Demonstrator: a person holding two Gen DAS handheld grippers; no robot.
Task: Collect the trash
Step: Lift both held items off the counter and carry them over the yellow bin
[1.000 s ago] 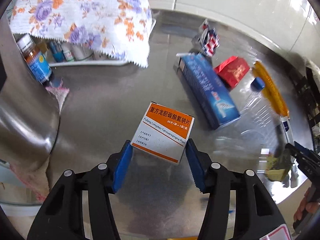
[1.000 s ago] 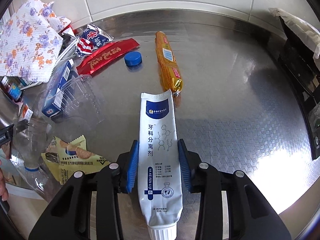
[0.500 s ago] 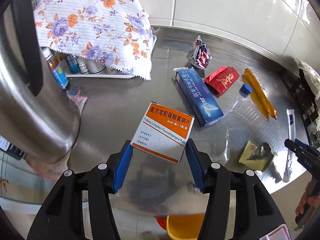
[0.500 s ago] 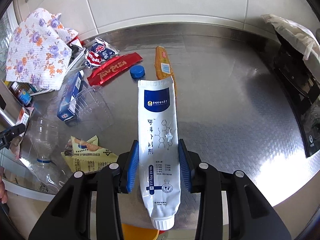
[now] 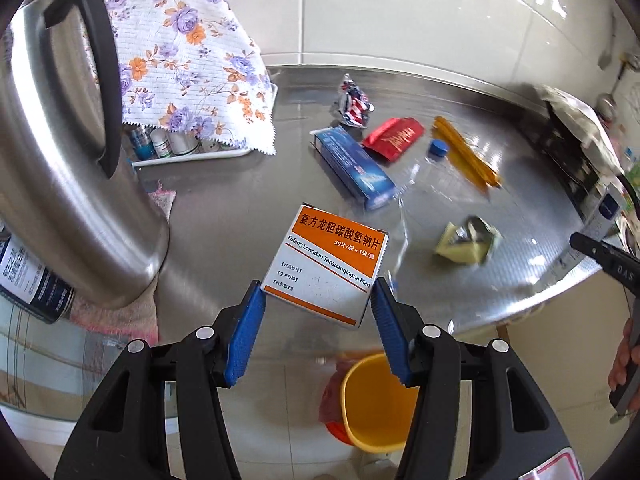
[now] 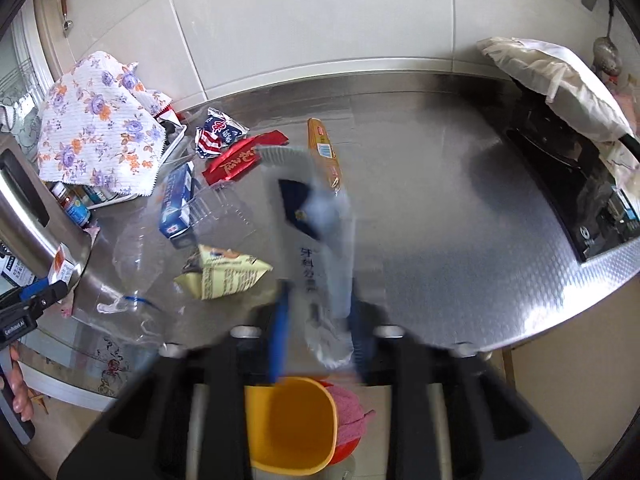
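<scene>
Steel covers the desk (image 5: 240, 208), which runs back to a white tiled wall.

From the left wrist, the left hand-held gripper (image 5: 316, 292) is clamped on an orange-and-white medicine box (image 5: 332, 256). Its blue pads press the box's two lower sides, and the box is tilted and clear of the desk. Below the desk's front edge a yellow bin (image 5: 376, 400) stands on the floor, partly behind the right finger. A tall steel flask (image 5: 60, 160) with a black handle fills the left side. Behind it a floral cloth (image 5: 188, 64) drapes over a tray of small bottles. Farther back on the desk lie a crumpled wrapper (image 5: 352, 100), a blue carton (image 5: 356, 168), a red packet (image 5: 394, 138), a blue cap (image 5: 438, 148) and a long yellow sausage stick (image 5: 466, 156). A pale yellow snack packet (image 5: 468, 240) lies nearer the front edge.

From the right wrist, much of the foreground is smeared by motion. The right hand-held gripper (image 6: 318, 292) has a white tube (image 6: 320, 248) between its blue pads. Its jaws have just been closing, and they grip the tube's lower part. The tube's upper end leans left and is bent over. The yellow bin sits directly under the gripper, with a pink cloth (image 6: 348, 412) beside it. On the desk, left of the tube, lie the snack packet and a clear plastic bottle (image 6: 132, 264). A black stove (image 6: 560, 172) stands at the far right under a pale cover.
</scene>
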